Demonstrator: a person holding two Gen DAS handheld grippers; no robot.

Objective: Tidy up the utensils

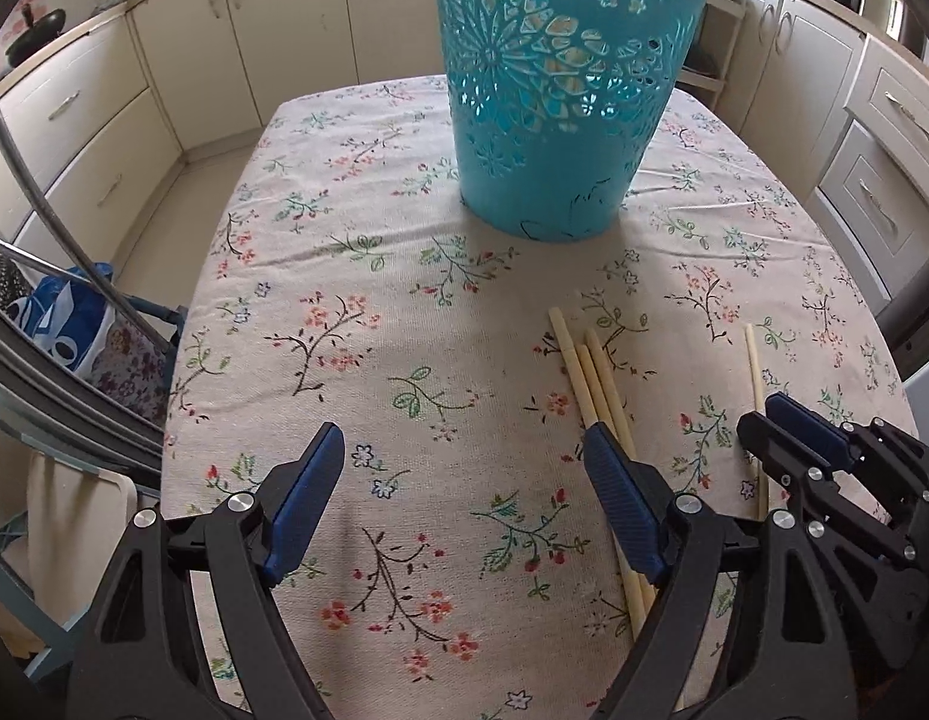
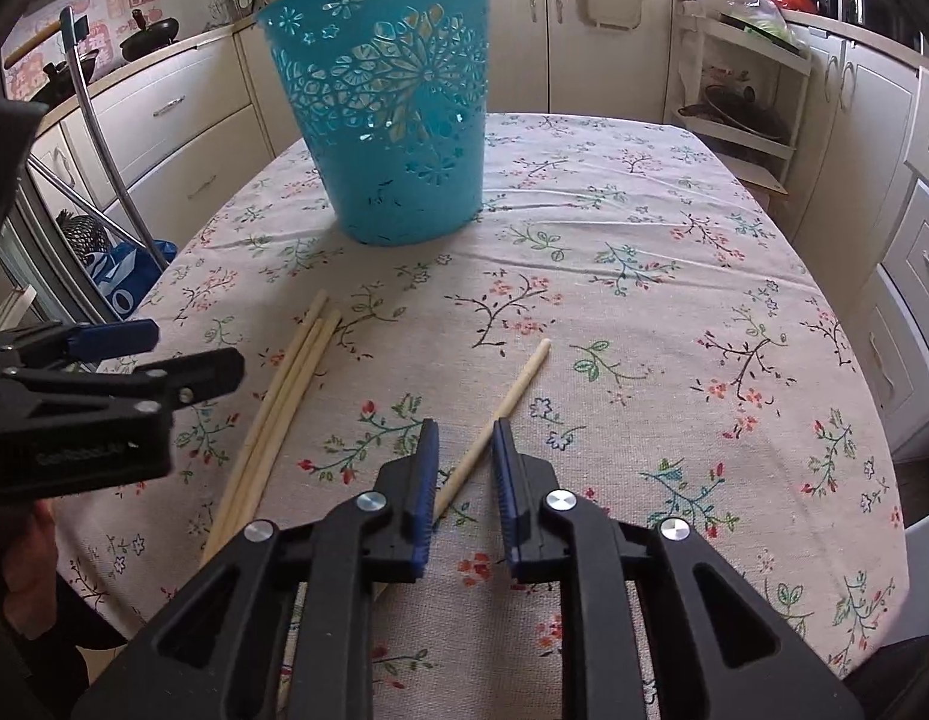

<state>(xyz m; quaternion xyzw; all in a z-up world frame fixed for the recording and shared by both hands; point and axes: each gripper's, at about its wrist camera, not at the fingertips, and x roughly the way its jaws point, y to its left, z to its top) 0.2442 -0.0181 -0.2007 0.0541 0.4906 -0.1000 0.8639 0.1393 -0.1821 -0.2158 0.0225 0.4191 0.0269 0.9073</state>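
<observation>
A table covered with a beige cloth printed with small flowers and twigs [image 2: 674,312] fills both views. Cream kitchen cabinets with metal handles [image 2: 164,114] stand around it.

Toward the far end of the table stands a tall turquoise plastic basket with cut-out flower patterns [image 2: 398,120], upright, narrower at its base.

The left gripper [image 1: 464,456], black with blue pads, hangs over the near part of the cloth. Its jaws are spread wide and nothing is between them. Its right finger [image 1: 620,498] is over a bundle of three pale wooden chopsticks [image 1: 584,360], which lie side by side on the cloth, touching one another, pointing toward the basket. I cannot tell if the finger touches them.

The right gripper [image 2: 464,450] is just beside the left one, at its right side. Its jaws are close together with a narrow gap, and a single pale wooden chopstick [image 2: 518,384] passes through this gap, lying on the cloth. The pads do not press on it. This chopstick lies apart from the bundle, to its right.
</observation>
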